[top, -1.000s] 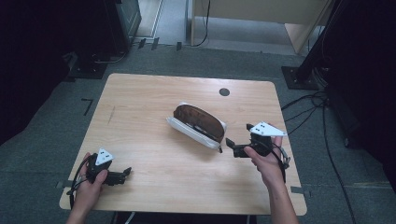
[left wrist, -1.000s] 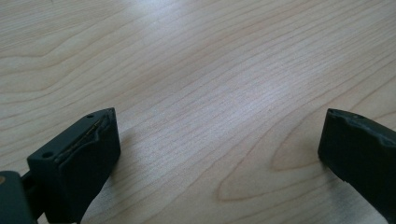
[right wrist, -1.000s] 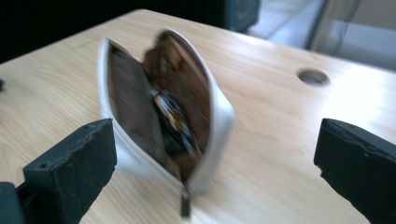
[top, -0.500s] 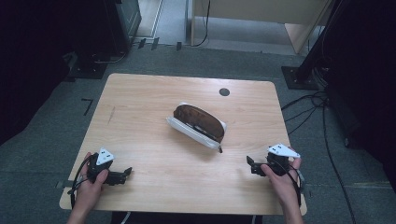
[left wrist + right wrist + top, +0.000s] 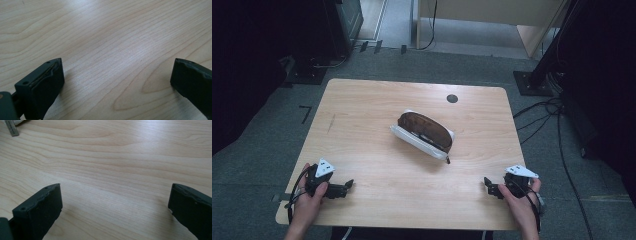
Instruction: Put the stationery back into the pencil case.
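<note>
High view: pencil case (image 5: 424,132), brown top over a white base, lying aslant at the middle of the surface (image 5: 377,100), zipper pull (image 5: 447,160) hanging off its near right end. Looks soft and light, likely to sag if pinched by the fabric alone; best taken across the stiffer white lower edge or at one end, the pull being too small for a sure hold. Left gripper (image 5: 348,186) resting at the near left corner, right gripper (image 5: 488,186) at the near right corner, both well apart from the case and pointed inward.

Left gripper view: jaws spread wide, nothing between them but bare wood grain (image 5: 112,50).

Right gripper view: jaws likewise wide apart and empty over the surface (image 5: 120,167); grey zipper pull (image 5: 11,128) with a sliver of the white case at the upper left, so case lying ahead and to that side.
</note>
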`<state>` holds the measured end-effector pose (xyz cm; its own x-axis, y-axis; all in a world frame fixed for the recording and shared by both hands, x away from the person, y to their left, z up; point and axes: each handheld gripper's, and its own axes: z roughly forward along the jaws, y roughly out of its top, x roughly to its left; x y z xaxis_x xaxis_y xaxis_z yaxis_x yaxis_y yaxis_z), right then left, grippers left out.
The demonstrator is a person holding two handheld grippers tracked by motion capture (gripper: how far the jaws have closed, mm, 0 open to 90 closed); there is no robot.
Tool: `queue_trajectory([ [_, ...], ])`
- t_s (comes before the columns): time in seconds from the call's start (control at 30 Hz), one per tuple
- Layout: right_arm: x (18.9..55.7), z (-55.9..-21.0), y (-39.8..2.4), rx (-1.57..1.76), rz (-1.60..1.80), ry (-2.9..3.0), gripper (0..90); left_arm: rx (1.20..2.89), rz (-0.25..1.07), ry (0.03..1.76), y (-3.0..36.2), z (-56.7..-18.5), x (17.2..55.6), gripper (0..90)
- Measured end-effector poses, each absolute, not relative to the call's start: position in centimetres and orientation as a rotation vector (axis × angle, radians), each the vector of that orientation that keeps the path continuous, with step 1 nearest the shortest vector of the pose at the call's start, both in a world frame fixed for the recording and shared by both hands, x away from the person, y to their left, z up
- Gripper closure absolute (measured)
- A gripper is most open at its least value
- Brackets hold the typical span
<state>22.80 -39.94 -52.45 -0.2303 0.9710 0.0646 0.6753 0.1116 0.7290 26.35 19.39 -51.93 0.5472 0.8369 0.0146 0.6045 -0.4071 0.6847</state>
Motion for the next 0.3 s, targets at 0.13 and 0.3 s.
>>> queue_trajectory([
  [0.13,22.6,-52.46,-40.32,1.603,0.916,1.947,0.0,2.153,0.471,1.156,19.41,-51.93,26.38,0.0],
  [0.3,22.35,-52.42,-40.42,1.571,0.919,1.935,0.0,2.153,0.471,1.157,19.41,-51.93,26.37,0.0],
])
